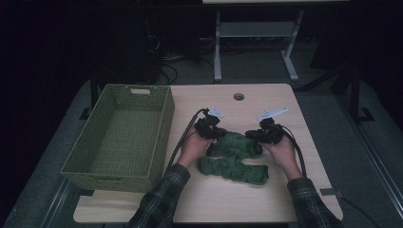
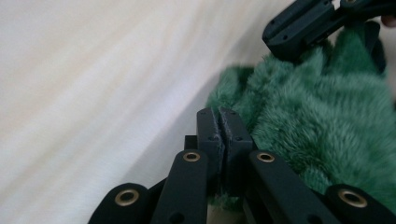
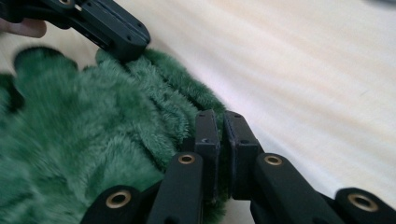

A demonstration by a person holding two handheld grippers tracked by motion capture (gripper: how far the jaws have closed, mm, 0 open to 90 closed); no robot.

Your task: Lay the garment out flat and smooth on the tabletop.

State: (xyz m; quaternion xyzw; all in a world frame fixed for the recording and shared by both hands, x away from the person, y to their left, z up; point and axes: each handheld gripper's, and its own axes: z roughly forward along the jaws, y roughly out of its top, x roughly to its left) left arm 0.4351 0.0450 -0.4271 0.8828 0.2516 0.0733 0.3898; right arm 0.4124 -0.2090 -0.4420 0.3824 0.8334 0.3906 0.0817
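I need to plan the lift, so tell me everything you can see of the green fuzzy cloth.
The cloth is dark green and looks like plush, long-pile fabric. It lies crumpled in a bent, uneven heap on the light wooden table, to the right of the woven green basket and apart from it. The left hand-held gripper is pinched shut on its upper left edge, the right hand-held gripper on its upper right edge. Its near part rests loose on the table.

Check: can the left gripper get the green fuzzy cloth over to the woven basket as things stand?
Probably yes. The left gripper is shut on the green cloth's edge, the woven basket sits open-topped just to its left, and only bare table lies between. The right gripper also pinches the cloth.
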